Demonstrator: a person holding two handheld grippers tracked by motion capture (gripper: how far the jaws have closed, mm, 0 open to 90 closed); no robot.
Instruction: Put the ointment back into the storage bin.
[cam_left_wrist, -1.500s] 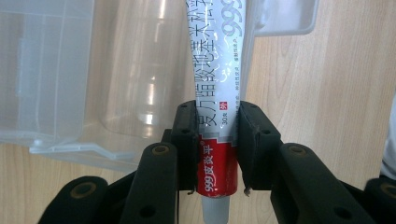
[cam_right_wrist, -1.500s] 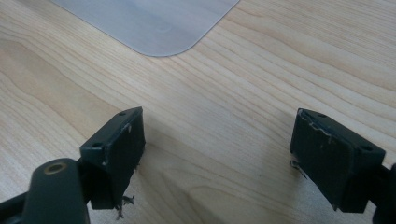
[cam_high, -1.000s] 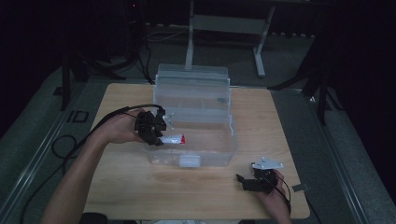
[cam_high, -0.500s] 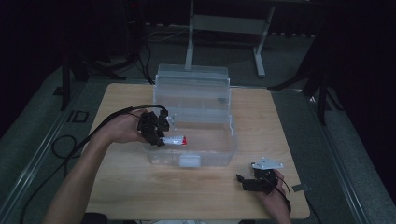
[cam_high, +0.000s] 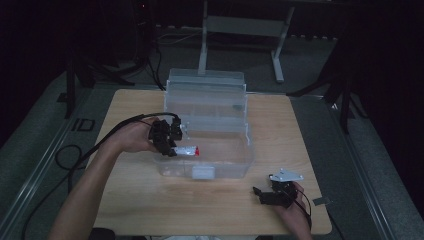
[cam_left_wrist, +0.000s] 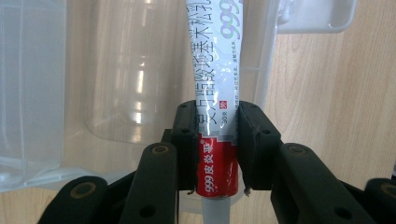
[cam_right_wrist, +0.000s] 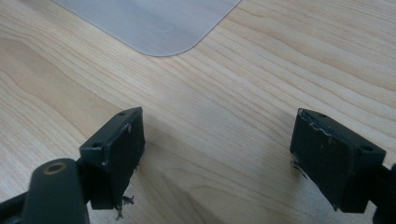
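The left tool (cam_high: 169, 141) is closed on a tube (cam_high: 188, 150) with white body and a red end, and in the left gripper view the two black jaws press this tube (cam_left_wrist: 215, 135) from both sides near its red part, where the print "999" is readable. The tube goes straight forward from the jaws, and in the high view it lies almost level, pointing away from the left hand (cam_high: 131, 137) over the near compartment of a clear plastic box (cam_high: 240, 165). The box stands just in front of the left tool on the wooden bench (cam_high: 130, 200), with its lid (cam_high: 206, 85) open and standing up at the far side. Behind the tube, the transparent walls of the box (cam_left_wrist: 42, 93) are visible. The right tool (cam_high: 272, 192) is well apart from the box, low over the bench at the near right corner, held by the right hand (cam_high: 292, 212). Its jaws are wide apart with nothing between them, only the wood of the bench (cam_right_wrist: 219, 116). Ahead of the right tool a corner of a flat pale sheet (cam_right_wrist: 154, 23) lies on the wood
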